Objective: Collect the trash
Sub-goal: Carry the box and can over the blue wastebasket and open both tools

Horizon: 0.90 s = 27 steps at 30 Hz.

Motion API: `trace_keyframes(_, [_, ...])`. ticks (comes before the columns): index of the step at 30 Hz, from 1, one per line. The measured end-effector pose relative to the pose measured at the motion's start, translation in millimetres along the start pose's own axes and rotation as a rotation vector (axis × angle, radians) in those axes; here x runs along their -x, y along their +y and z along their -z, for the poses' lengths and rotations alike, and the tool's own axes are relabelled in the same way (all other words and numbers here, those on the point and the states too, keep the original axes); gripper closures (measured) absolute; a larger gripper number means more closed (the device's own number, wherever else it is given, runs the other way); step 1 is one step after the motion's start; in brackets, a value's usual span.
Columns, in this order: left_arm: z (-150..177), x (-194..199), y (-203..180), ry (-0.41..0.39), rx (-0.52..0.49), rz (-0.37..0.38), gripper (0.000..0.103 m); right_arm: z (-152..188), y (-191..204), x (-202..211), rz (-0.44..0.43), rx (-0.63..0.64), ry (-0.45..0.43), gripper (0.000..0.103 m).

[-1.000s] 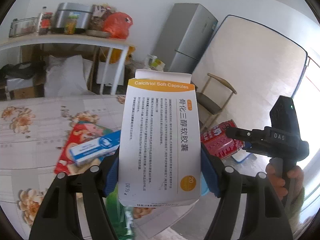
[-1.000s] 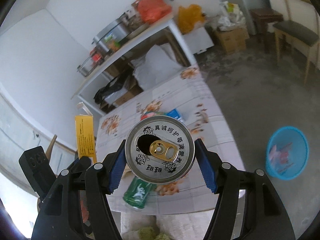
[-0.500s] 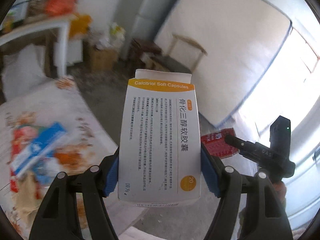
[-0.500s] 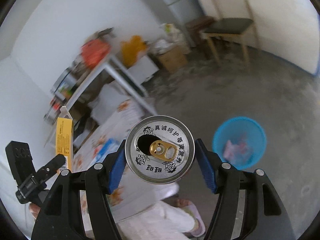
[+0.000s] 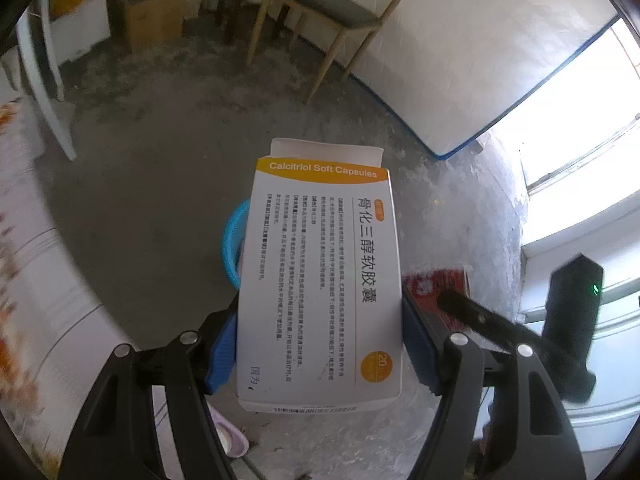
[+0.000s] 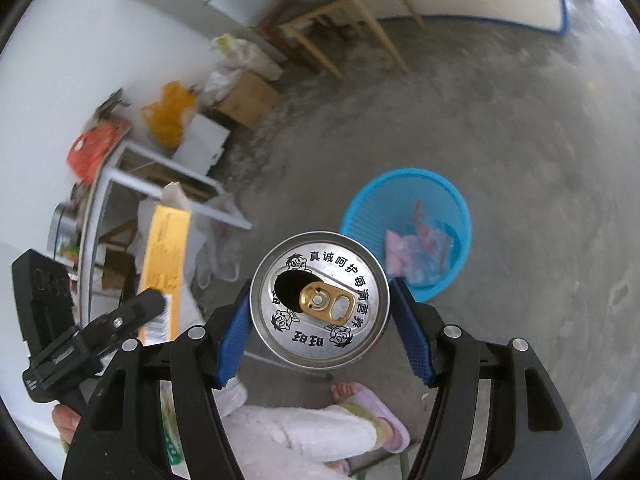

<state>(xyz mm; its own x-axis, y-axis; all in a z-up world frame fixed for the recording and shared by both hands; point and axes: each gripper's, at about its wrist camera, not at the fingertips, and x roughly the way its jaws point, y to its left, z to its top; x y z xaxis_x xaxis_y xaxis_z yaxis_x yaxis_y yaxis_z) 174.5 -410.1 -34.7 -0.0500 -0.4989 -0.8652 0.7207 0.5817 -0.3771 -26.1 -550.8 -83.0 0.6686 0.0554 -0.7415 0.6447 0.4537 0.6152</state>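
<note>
2 grippers were in our hands, each clamped on 1 piece of trash. Our left gripper (image 5: 320, 344) pinched a white and orange medicine box (image 5: 320, 280) labelled "Calcitriol Soft Capsules" between its blue pads (image 5: 222, 350), held upright above the grey floor (image 5: 152, 184). Our right gripper (image 6: 322, 330) squeezed an opened drink can (image 6: 320, 300), its silver top facing the camera. Just beyond the can sat a blue basket (image 6: 452, 196) on the floor, holding pink and blue wrappers (image 6: 416, 250). A wooden chair (image 5: 332, 12) stood by the far wall.
</note>
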Motion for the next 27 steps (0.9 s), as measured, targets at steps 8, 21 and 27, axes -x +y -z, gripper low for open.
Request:
trace_keyframes(8, [-35.8,-75.0,14.0,0.083,0.074,0.018,0.020,-27.4,-24.1,-40.1,0.092,-0.065,0.003,0.041])
trace_keyframes(21, [6.3,77.9,39.2,-0.092,0.022,-0.067,0.020,-49.2,-23.8,-157.7,0.163,0.011,0.196,0.040])
trace_keyframes(27, [69.4,156.3,63.9,-0.220,0.011,-0.111,0.017,-38.9,-29.1,-205.2,0.189,0.001,0.272,0.037])
